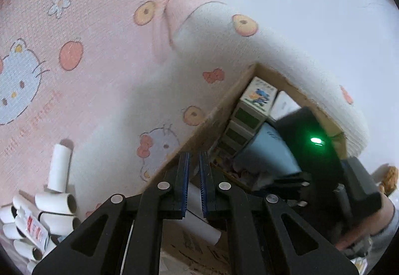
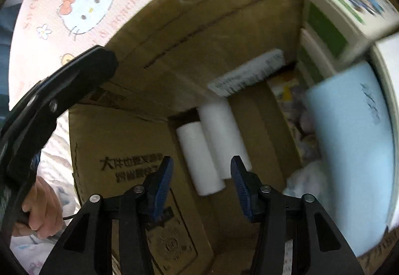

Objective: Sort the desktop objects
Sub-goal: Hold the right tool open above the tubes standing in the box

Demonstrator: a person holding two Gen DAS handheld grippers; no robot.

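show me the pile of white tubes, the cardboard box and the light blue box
pile of white tubes (image 1: 53, 210): left wrist view, side of a middle tube
cardboard box (image 2: 224, 13): right wrist view, bare inner wall
light blue box (image 2: 354, 150): right wrist view, its broad face

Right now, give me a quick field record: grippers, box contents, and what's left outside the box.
left gripper: shut, holding nothing
right gripper: open over the box, empty
cardboard box: two white rolls lie on its floor; light blue packet and stacked cartons along one side
outside box: pile of white tubes on the pink cartoon cloth
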